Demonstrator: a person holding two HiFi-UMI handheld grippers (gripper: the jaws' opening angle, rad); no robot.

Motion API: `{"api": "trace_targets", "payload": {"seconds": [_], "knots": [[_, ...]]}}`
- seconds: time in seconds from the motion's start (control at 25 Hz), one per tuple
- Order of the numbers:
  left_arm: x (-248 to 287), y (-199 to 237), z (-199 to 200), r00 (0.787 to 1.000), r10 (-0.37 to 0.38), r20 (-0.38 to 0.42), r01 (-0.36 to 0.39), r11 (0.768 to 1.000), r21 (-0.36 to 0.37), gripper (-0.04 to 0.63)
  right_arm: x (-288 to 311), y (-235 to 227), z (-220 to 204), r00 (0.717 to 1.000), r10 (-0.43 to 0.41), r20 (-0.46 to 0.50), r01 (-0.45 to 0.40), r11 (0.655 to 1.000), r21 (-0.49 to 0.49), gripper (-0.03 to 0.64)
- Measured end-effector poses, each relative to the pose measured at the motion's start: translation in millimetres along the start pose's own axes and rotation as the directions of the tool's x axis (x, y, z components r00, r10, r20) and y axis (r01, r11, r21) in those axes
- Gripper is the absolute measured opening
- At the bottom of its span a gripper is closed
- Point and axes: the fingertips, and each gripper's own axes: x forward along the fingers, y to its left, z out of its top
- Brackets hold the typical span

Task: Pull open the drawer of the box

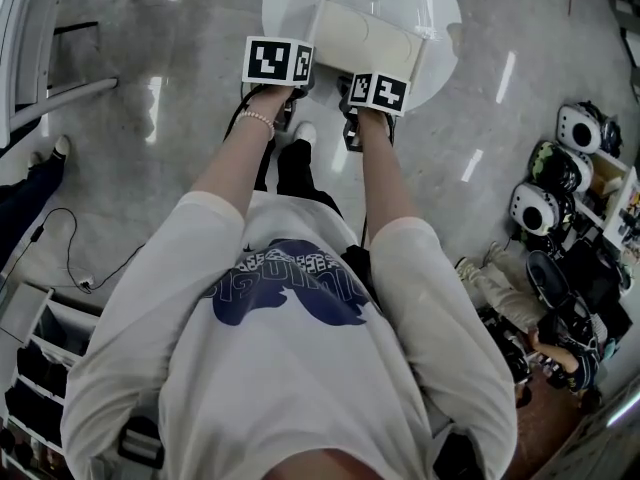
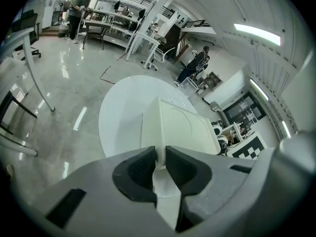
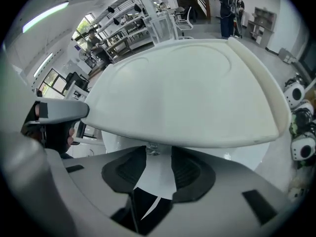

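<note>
Round white table [image 1: 285, 8] carries cream box [image 1: 365, 33]; left gripper [image 2: 161, 152] pinches its edge, right gripper [image 3: 159, 152] sits narrow around drawer knob [image 3: 152, 148], seemingly unclamped. Suggest: close squarely, pull straight back, left bracing box

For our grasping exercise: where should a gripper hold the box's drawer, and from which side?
Likely the small knob on its front, head-on from the person's side: it alone protrudes beneath the box top, narrow enough for the right gripper to straddle.
</note>
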Motion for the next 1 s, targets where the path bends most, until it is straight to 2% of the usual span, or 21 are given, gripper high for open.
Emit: {"api": "trace_targets", "payload": {"seconds": [0.12, 0.68, 0.76, 0.84, 1.0], "knots": [[0.5, 0.8, -0.1, 1.000, -0.002, 0.000, 0.002, 1.000, 0.000, 0.071, 1.9, -2.1, 1.6, 1.000, 0.007, -0.016, -0.007, 1.000, 0.024, 0.153], [-0.7, 1.4, -0.4, 1.000, 0.009, 0.006, -0.009, 1.000, -0.004, 0.069, 2.1, 1.2, 0.7, 0.998, 0.041, -0.052, -0.041, 0.999, -0.003, 0.147], [-0.5, 0.8, -0.3, 1.000, 0.011, 0.003, -0.011, 1.000, -0.005, 0.071, 2.3, 5.3, 1.1, 0.997, 0.055, -0.054, -0.055, 0.999, 0.002, 0.091], [0.1, 0.3, -0.3, 1.000, 0.012, 0.002, -0.012, 1.000, -0.005, 0.069, 3.1, 7.3, 1.8, 0.997, 0.050, -0.052, -0.050, 0.999, 0.004, 0.061], [0.0, 0.5, -1.1, 1.000, 0.014, 0.001, -0.014, 1.000, -0.007, 0.069, 3.4, 8.0, 1.5, 0.997, 0.062, -0.047, -0.062, 0.998, 0.012, 0.058]]}}
